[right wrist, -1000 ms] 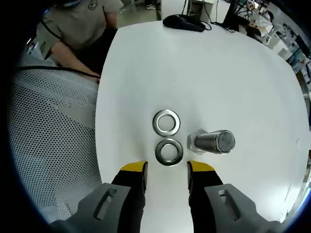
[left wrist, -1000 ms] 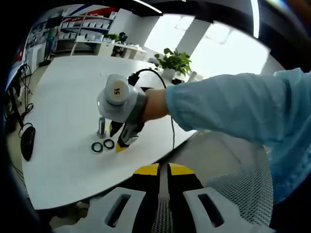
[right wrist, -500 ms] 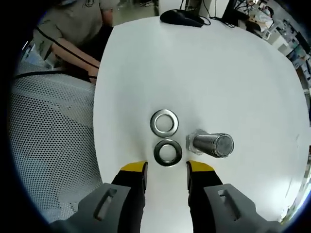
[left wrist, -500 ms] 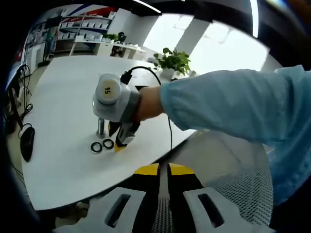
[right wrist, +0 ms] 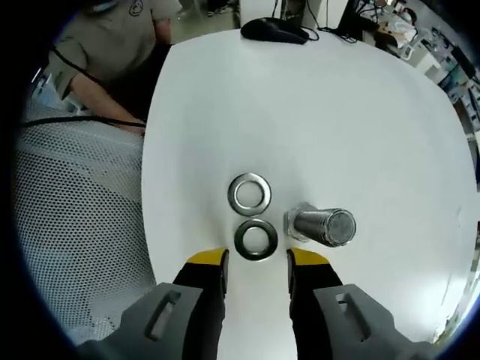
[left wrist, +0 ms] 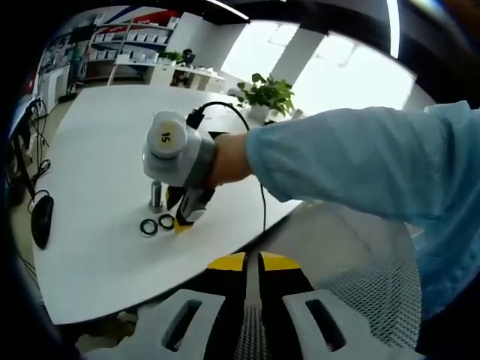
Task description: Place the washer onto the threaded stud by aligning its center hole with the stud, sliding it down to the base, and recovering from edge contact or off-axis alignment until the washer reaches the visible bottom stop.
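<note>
In the right gripper view, a mesh chair back is seen at the far left, beside the edge of the white surface. Two washers lie flat on that surface just left of the threaded stud, which stands upright on its hexagonal base. The farther washer and the nearer washer are almost touching each other, and neither has been placed on the stud. The right gripper is held low over the surface with its yellow-tipped jaws parted, nothing between them; the nearer washer lies just ahead of the gap, and the stud stands ahead of the right-hand jaw. A computer mouse rests on the surface well beyond the stud. In the left gripper view, the same stud is seen with the two washers in front of it, the right gripper reaching down next to them, and a blue sleeve to the right. The left gripper is held well back from the stud, off the surface edge, with its jaws closed together on nothing.
</note>
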